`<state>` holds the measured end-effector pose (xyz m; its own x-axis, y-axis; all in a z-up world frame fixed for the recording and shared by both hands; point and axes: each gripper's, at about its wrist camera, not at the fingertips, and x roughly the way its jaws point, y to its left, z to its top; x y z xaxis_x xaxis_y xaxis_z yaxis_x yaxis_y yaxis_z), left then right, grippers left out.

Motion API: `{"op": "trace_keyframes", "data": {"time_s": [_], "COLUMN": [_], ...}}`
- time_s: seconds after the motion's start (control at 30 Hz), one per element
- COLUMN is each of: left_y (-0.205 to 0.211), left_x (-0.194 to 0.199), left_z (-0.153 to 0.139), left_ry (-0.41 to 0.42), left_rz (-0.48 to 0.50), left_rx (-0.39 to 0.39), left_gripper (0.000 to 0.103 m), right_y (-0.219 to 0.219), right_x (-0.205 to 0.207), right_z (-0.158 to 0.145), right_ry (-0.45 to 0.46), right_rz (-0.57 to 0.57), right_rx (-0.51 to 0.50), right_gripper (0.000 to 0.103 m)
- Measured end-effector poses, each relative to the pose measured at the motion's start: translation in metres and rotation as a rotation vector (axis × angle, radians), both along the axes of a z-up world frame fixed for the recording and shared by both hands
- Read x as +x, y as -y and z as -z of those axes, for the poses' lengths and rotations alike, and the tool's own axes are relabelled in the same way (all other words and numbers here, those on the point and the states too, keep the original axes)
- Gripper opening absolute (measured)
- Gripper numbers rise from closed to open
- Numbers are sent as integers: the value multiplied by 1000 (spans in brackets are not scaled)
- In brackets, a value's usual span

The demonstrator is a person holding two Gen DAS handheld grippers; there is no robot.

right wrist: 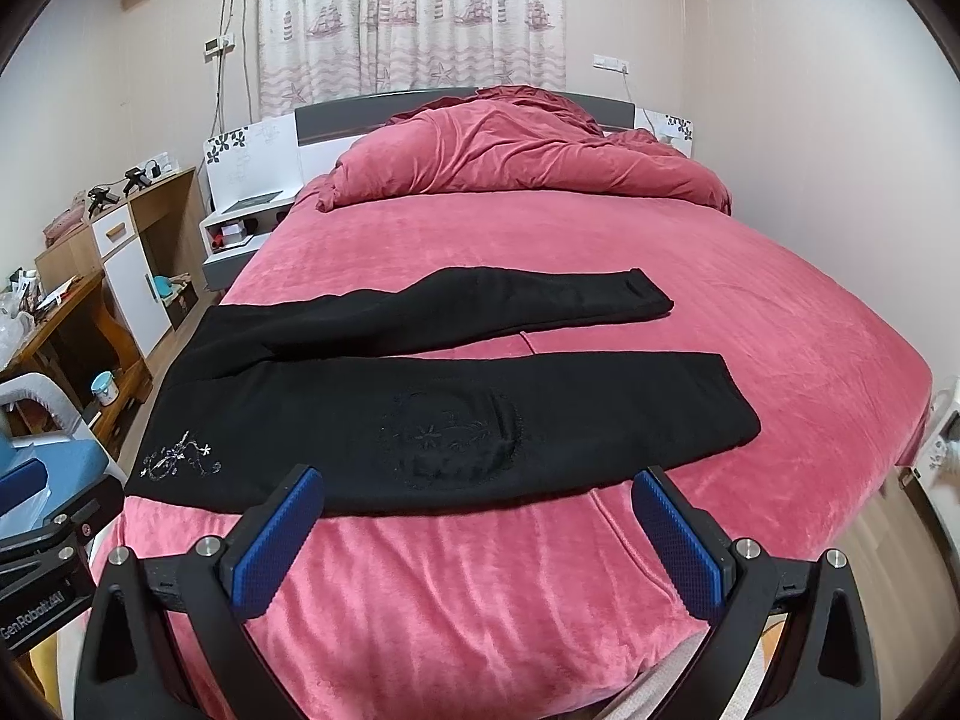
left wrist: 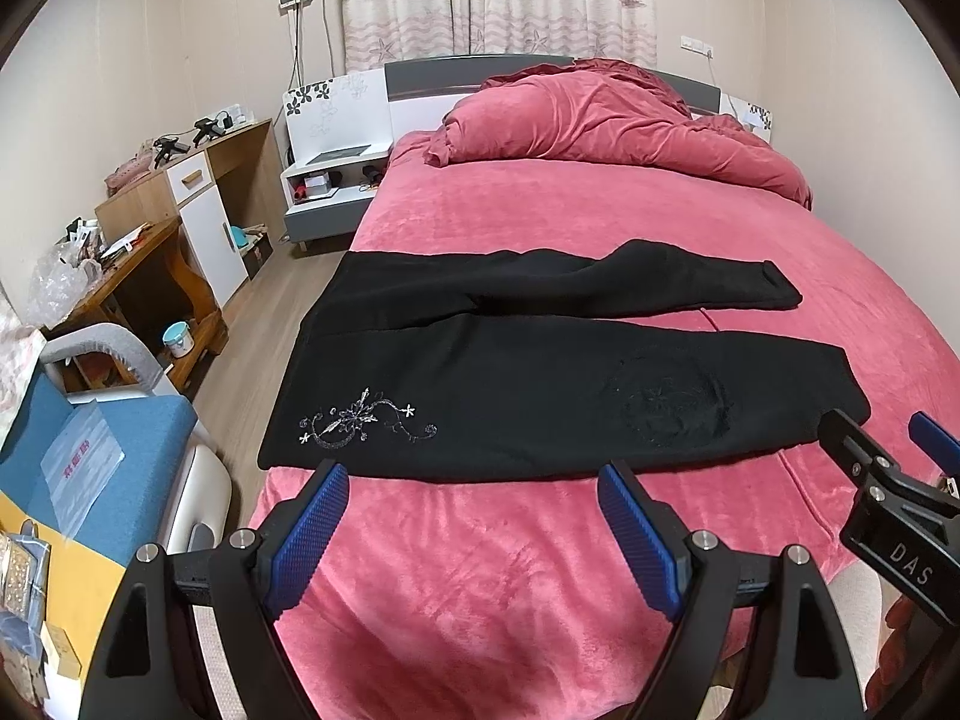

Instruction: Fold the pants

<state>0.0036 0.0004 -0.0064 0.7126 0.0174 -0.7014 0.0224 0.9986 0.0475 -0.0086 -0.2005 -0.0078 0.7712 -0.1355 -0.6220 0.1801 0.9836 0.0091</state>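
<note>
The bed point(left wrist: 540, 228) with its pink cover fills most of what I see, and a crumpled pink duvet point(left wrist: 606, 120) lies in a heap at the headboard end. The black pants point(left wrist: 540, 384) are spread flat across the bed, unfolded, with the waist at the left edge and the two legs going to the right, a little apart from each other. On the near leg there is a silver flower embroidery point(left wrist: 366, 423) close to the waist and a round dark stitched patch point(right wrist: 450, 438) at the knee. My left gripper point(left wrist: 474, 540) is released, its blue pads wide apart above the cover, just before the near edge of the pants and not touching them. My right gripper point(right wrist: 480, 540) is also released and holds nothing.
</note>
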Motion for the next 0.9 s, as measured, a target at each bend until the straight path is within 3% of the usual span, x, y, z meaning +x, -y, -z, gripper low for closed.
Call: {"op": "trace_keyframes", "data": {"time_s": [0.9], "left_y": [-5], "left_x": [2], "left_z": [7], "left_ry": [-32], "left_rz": [-17], "left_rx": [0], "left_gripper": [87], "right_y": [-3], "right_x": [1], "right_z": [3], "right_ry": [-8], "right_rz": [1], "right_rx": [-2], "right_gripper": [103]}}
